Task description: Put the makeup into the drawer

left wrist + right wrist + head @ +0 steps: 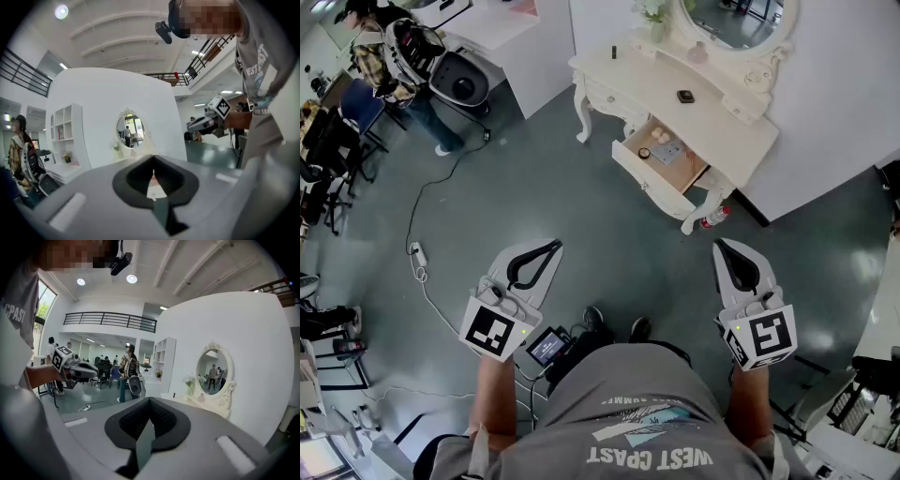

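Both pairs of tongs were pressed together and pinching nothing.

From above the person's head, the left tongs (548,247) and the right tongs (722,246) were held out in front of the body, well apart, over the grey floor. Well ahead of them stood a cream dressing table (712,122) with its drawer (639,176) pulled open. Makeup pieces (667,150) lay inside the drawer, and one small dark compact (685,96) sat on the tabletop, apart from it. A red-capped bottle (713,217) lay on the floor beside a table leg.

Looking along the left tongs (153,159), I saw the tips meeting, with only a thin slit behind them and nothing in it. Beyond them an oval mirror (130,131) hung on a white wall, and the right tongs (204,124) showed off to the right.

Looking along the right tongs (150,401), the jaws were likewise closed tight and empty. The mirror (213,371) stood to the right, the left tongs (77,370) to the left, and a bystander with a backpack (129,369) stood between.
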A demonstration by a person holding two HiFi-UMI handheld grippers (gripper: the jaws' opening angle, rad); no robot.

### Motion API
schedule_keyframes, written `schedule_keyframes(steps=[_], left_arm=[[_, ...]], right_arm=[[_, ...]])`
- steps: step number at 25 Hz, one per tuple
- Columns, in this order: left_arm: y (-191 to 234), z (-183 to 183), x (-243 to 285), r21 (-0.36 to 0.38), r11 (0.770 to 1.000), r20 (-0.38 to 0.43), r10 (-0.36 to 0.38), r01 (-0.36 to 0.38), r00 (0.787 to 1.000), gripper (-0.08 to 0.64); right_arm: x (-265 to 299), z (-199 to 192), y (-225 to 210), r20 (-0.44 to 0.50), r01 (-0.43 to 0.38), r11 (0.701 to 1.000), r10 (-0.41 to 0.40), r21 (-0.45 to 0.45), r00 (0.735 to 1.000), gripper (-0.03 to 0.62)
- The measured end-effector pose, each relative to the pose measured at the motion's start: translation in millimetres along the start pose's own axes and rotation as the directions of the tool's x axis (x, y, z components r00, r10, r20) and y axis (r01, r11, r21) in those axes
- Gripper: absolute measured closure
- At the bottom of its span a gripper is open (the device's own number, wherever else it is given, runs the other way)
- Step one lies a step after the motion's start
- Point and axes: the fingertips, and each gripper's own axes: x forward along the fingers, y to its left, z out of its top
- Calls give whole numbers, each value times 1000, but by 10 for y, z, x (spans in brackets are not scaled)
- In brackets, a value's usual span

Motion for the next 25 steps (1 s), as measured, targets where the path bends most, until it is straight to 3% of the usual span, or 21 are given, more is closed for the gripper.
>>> schedule_keyframes(steps=[12, 25], left_arm=[[88, -54, 47, -18, 1000, -5, -8, 8, 1000, 558], [547, -203, -30, -20, 999, 15, -30, 31, 999, 558]], right_arm=[[121, -20, 17, -15, 1, 1000, -1, 11, 1000, 592], [561, 177, 225, 27, -2, 998, 0, 70, 1000, 591]])
